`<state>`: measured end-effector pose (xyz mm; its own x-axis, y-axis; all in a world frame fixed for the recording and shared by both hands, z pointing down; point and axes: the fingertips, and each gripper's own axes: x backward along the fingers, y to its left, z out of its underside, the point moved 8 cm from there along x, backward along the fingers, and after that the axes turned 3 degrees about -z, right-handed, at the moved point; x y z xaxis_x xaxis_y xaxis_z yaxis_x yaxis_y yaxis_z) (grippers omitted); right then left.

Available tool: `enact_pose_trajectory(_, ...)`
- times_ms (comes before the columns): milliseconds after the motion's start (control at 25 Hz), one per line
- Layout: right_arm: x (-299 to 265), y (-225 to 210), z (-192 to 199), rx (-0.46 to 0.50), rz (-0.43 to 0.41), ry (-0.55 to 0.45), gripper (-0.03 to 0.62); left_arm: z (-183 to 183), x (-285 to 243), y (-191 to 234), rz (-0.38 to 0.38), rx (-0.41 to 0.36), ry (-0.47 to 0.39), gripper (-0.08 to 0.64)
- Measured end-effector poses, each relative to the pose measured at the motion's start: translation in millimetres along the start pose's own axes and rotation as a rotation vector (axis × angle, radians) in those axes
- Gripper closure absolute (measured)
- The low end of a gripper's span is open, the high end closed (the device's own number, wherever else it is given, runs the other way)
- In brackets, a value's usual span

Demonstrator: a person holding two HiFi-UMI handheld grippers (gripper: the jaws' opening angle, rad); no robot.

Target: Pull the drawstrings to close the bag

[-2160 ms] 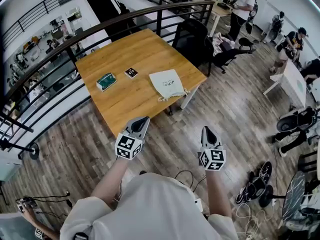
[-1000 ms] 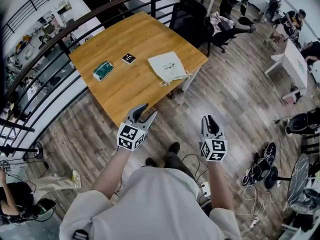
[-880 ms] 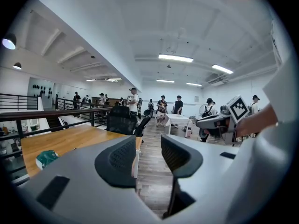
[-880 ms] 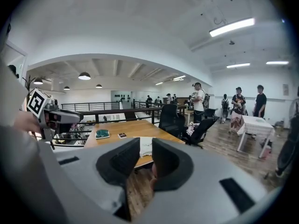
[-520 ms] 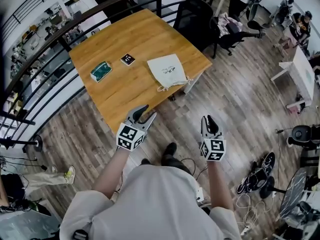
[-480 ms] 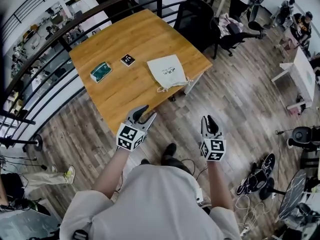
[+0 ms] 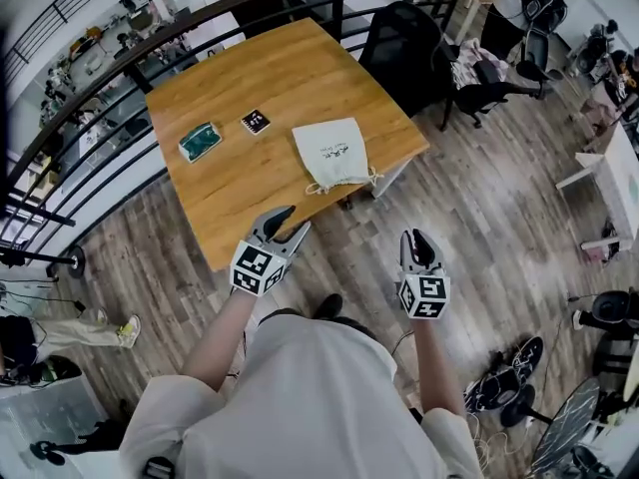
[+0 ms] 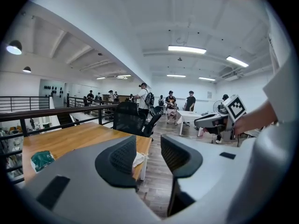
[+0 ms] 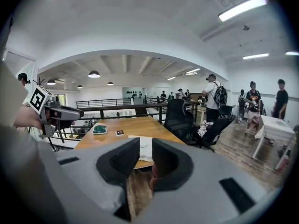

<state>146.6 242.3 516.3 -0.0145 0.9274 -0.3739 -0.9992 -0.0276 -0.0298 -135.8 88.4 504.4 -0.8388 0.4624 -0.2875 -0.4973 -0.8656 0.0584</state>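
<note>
White drawstring bag (image 7: 332, 153) flat on wooden tabletop (image 7: 270, 78), left hand-held gripper (image 7: 293, 220) and right hand-held gripper (image 7: 417, 239) both spread, empty

I find no word or number I can read. The bag (image 7: 332, 154) bears a small dark print at its middle, perhaps lettering, too small to tell. The cubes (image 7: 256, 268) on my left gripper (image 7: 296, 220) and right gripper (image 7: 416, 238) show only black-and-white square patterns; so does the small black card (image 7: 256, 122).
</note>
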Motion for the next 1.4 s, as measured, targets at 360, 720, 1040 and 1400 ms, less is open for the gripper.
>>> enact_pose_trajectory(360, -36, -34, 4, 0.009, -0.064, 0.041, 0.528, 10, -34, -1, -0.038, 0.013, 0.058, 0.403)
enact_pose_trajectory(720, -78, -45, 17, 0.019, -0.092, 0.123, 0.528, 37, -67, 16, -0.028, 0.042, 0.132, 0.403)
enact_pose_trajectory(1040, -136, -52, 25, 0.012, -0.098, 0.192, 0.528, 69, -113, 51, 0.000, 0.063, 0.215, 0.403)
enact_pose_trajectory(1400, -206, -60, 45, -0.020, -0.069, 0.302, 0.528, 110, -166, 94, 0.080, 0.054, 0.334, 0.402)
